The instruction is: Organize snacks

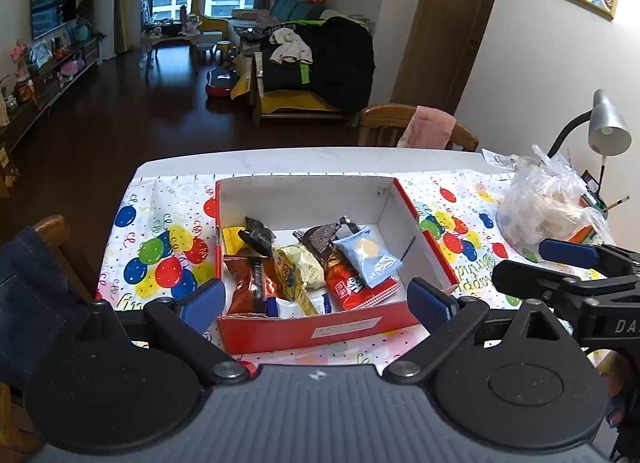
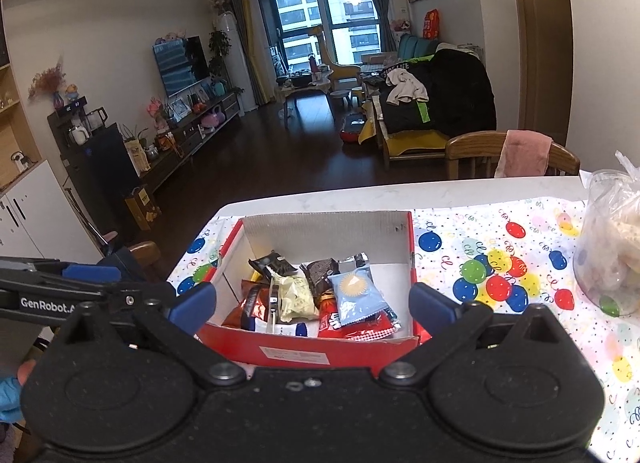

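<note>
Both the left tool [image 1: 316,301] and right tool [image 2: 313,303] gape wide, empty, above the red box [image 1: 340,329] of snacks [image 1: 308,267].

Dim room, daylight from far window [image 2: 328,11] (bluish cast). Tablecloth [image 2: 520,247] overexposed at right edge in right wrist view. Strong fisheye bending, dark corner vignetting. Foreground sharp, background soft.

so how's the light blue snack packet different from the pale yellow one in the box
The light blue snack packet lies flat on top at the right of the pile, overlapping a red packet; the pale yellow packet sits mid-pile, looking puffier and crinkled. The blue one shows a round yellow picture; the yellow one's print is too faint to read. Both lie inside the red box, untouched by either tongs.
</note>
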The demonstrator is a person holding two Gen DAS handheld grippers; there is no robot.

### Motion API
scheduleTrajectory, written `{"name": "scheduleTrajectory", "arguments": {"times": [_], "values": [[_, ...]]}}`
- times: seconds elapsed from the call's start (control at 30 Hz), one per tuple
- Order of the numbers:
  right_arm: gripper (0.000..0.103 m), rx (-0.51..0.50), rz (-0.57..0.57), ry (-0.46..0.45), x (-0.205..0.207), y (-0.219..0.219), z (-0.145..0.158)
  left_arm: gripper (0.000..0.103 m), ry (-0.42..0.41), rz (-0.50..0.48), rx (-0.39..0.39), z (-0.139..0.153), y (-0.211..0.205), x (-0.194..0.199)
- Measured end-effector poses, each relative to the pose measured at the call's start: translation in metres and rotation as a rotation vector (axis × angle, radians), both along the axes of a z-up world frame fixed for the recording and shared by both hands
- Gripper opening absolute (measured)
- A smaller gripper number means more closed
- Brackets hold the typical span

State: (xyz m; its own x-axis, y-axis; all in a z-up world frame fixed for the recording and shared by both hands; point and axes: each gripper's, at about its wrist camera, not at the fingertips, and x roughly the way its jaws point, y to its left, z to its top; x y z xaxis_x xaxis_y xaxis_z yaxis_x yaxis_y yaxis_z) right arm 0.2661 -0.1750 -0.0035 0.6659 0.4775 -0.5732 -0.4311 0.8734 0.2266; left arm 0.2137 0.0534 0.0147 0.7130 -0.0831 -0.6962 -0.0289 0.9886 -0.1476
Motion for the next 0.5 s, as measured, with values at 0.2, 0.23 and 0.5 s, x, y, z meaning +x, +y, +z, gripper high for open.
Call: {"name": "scheduleTrajectory", "arguments": {"times": [0.2, 0.23, 0.5], "values": [[0.103, 0.005, -0.004, 0.006, 0.0001, -0.0015, -0.0001, 0.098, 0.005, 0.013, -0.015, -0.0002, 0.0010, -0.0011], [0.103, 0.008, -0.005, 0.007, 0.0002, -0.0015, -0.0001, 0.098, 0.002, 0.016, -0.007, -0.0002, 0.0001, -0.0015], [0.103, 0.013, -0.005, 0.011, 0.0017, -0.0018, -0.0006, 0.098, -0.010, 0.010, 0.010, 0.0013, -0.0048, -0.0028]]}}
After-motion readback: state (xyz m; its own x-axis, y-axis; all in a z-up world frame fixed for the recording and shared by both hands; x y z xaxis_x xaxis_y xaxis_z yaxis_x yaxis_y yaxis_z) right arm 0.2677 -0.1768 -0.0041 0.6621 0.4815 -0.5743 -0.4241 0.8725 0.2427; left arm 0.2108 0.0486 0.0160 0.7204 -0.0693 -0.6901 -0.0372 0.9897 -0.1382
